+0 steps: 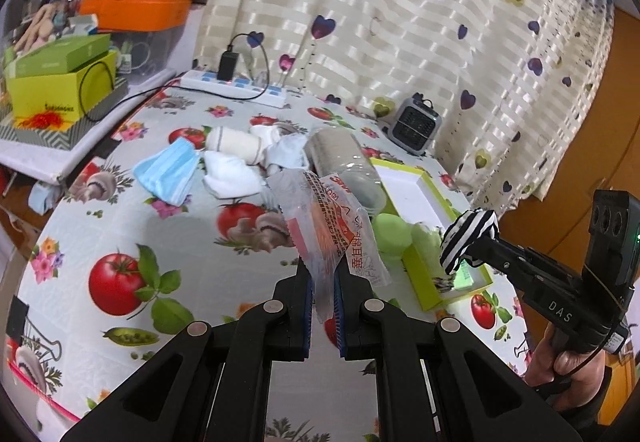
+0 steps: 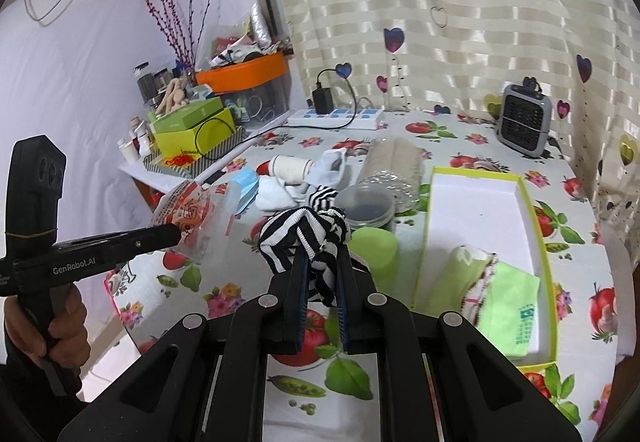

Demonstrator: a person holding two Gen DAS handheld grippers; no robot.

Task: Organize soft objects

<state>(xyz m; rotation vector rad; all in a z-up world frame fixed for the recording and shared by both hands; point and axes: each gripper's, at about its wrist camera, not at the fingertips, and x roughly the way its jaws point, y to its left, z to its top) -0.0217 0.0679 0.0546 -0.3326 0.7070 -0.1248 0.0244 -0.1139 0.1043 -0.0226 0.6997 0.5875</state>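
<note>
Above the counter, beside the lime-rimmed box: two things held aloft. Left gripper, fingers pinched fully together on a clear plastic packet with red print, held left of the box and well short of it. Right gripper, fingers narrow and clamped on a bunched black-and-white striped sock, hanging just left of the box's near end. Inside the box already: a green cloth at the near end, white floor bare beyond it. Left of the box, still loose: blue face mask, white socks, rolled bandage.

Sock likely light, limp, forgiving; best gripped mid-bundle to stop trailing ends. Packet probably slick and crinkly, prone to slipping; better pinched at a sealed edge.
</note>
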